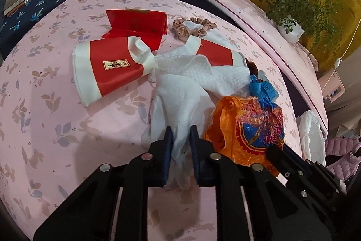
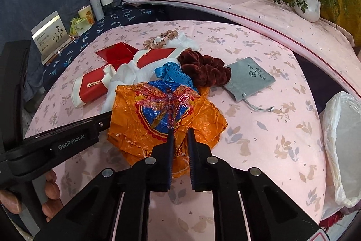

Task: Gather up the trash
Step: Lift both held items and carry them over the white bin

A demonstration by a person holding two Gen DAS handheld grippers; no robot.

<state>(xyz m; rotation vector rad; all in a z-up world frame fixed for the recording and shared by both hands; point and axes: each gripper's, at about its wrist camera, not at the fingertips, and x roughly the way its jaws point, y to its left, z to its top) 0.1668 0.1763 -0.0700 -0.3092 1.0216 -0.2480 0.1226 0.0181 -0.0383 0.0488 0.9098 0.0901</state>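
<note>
On the pink table (image 2: 259, 139), the left gripper (image 1: 181, 139) pinches a soft white tissue (image 1: 180, 103) just left of the orange plastic bag (image 2: 167, 110), light and crinkly, whose near edge the right gripper (image 2: 179, 139) clasps.

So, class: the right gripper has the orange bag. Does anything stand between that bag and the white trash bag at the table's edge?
Nothing visible: between the orange bag and the white trash bag lies only bare tablecloth. The grey pouch lies farther back.
</note>
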